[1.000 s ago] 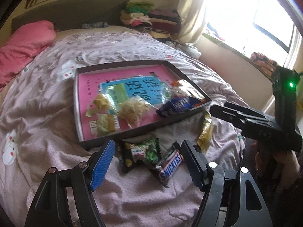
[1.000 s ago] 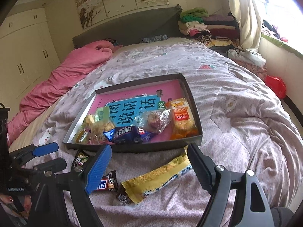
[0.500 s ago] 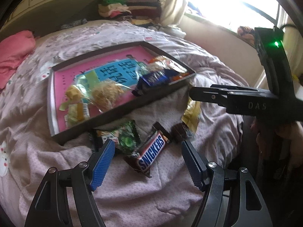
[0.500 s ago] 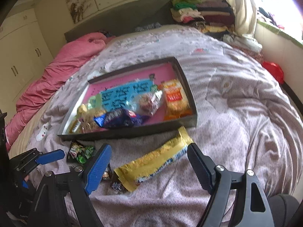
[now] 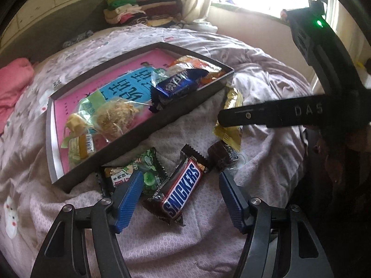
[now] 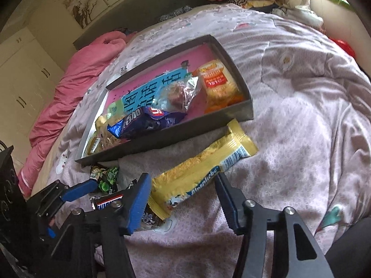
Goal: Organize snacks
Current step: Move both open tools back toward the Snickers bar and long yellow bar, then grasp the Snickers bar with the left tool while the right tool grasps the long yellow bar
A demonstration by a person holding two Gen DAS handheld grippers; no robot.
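My left hand-held gripper straddles the glossy Snickers bar at lower centre of the left view, its ribbed blue pads closing but not yet pressing the wrapper. My right hand-held gripper is closing too, around the long crinkled gold wafer packet lying on the quilted lilac bedspread, untouched. The shallow rectangular grey tray of snacks sits mid-frame, above both.

Snickers bar before tray
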